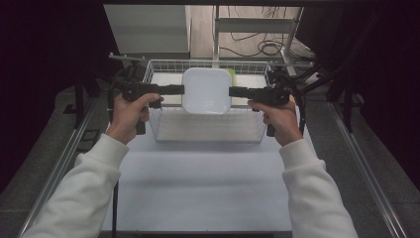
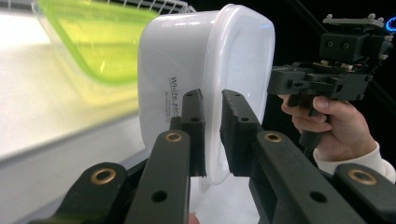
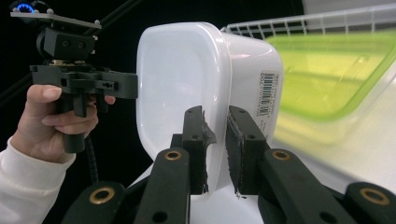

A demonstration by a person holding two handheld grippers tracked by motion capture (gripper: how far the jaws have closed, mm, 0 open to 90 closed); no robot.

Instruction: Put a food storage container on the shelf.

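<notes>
I have the white container pinched by its rim at nine and three o'clock, left gripper and right gripper both clamped, above the wire basket; I'd lift evenly, keeping it level

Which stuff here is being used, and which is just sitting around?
In use:
- white square plastic container
- left gripper, clamped on its rim
- right gripper, clamped on its rim
- white wire basket

Lying about:
- green-rimmed clear plastic container
- black cables on floor
</notes>
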